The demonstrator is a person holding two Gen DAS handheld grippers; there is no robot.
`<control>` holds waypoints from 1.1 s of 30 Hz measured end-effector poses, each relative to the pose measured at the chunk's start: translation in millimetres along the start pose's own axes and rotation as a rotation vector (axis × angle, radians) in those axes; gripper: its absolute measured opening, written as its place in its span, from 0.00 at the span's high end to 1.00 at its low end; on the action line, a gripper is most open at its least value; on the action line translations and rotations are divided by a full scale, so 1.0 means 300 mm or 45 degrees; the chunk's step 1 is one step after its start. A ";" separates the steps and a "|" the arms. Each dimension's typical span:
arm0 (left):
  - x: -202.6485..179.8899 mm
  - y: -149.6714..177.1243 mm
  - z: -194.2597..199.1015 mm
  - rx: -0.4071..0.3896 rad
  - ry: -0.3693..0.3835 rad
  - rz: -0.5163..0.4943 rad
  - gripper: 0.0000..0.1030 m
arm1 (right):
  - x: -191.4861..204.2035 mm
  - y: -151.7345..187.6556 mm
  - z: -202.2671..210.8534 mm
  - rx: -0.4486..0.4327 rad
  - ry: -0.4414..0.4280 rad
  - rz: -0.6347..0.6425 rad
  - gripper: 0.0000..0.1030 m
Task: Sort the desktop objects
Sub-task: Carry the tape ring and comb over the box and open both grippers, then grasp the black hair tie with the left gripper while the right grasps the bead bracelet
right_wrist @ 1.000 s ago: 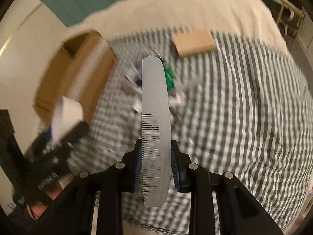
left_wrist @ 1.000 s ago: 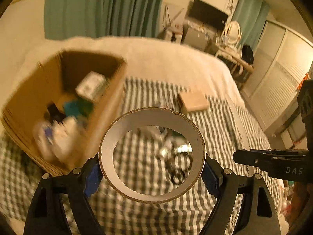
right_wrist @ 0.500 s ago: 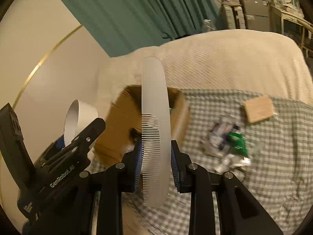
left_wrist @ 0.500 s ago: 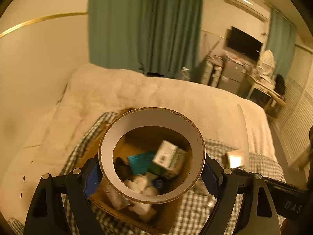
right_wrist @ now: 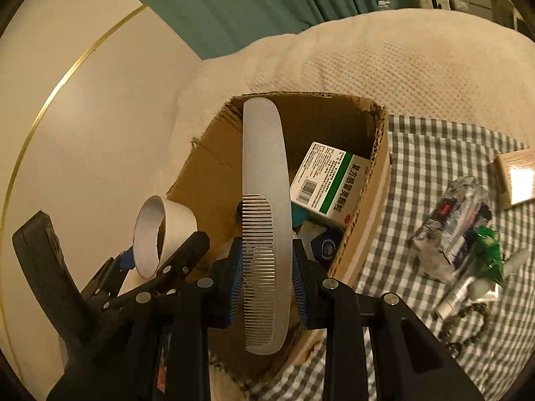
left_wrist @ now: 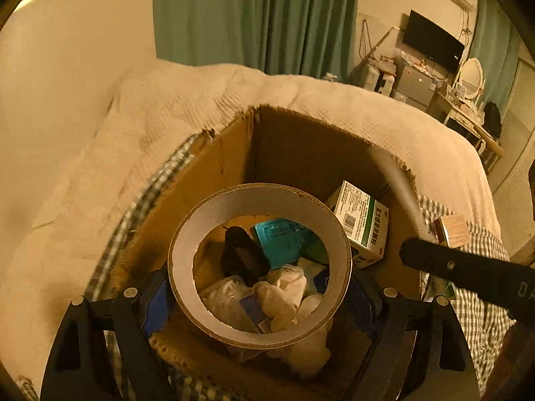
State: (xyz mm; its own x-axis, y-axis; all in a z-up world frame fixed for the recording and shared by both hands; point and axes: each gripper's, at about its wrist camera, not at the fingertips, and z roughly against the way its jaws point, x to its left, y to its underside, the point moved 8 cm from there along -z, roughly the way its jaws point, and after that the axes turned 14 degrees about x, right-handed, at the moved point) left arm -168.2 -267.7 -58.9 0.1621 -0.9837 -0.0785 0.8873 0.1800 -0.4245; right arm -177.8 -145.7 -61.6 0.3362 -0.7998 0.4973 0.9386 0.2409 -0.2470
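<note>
The left gripper [left_wrist: 259,295] is clamped on a cardboard tape ring [left_wrist: 259,265], its blue pads pressing the ring's outer sides, and it hangs over the open cardboard box [left_wrist: 214,180] that sits on the checked cloth [right_wrist: 431,153] of the bed, at the cloth's edge beside the cream blanket [left_wrist: 160,107]. Only the left wrist view looks down through the ring to the box's floor: a black object [left_wrist: 242,255], a teal packet [left_wrist: 284,240], crumpled white wrappers [left_wrist: 284,290] and a green-and-white medicine box [left_wrist: 362,219] leaning in the far right corner. The right gripper [right_wrist: 266,275] is clamped on a silver comb [right_wrist: 264,214] that stands up above the box's near edge. Only the right wrist view shows what lies outside the box, out on the cloth: a foil pack [right_wrist: 451,214], a green wrapper [right_wrist: 488,250], a small white tube [right_wrist: 458,295] and a wooden block [right_wrist: 516,177] near the right edge.
</note>
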 end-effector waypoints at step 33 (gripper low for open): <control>-0.768 0.407 0.007 0.071 -0.011 -0.519 0.06 | -0.657 0.352 0.518 -0.161 0.398 -0.224 0.55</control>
State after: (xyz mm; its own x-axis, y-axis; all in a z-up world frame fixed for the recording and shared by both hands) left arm -96.3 -19.2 -90.6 -0.2040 -0.9745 0.0938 0.9016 -0.2243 -0.3699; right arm -132.8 122.9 -56.5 0.1121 -0.9568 0.2681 0.9564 0.0306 -0.2905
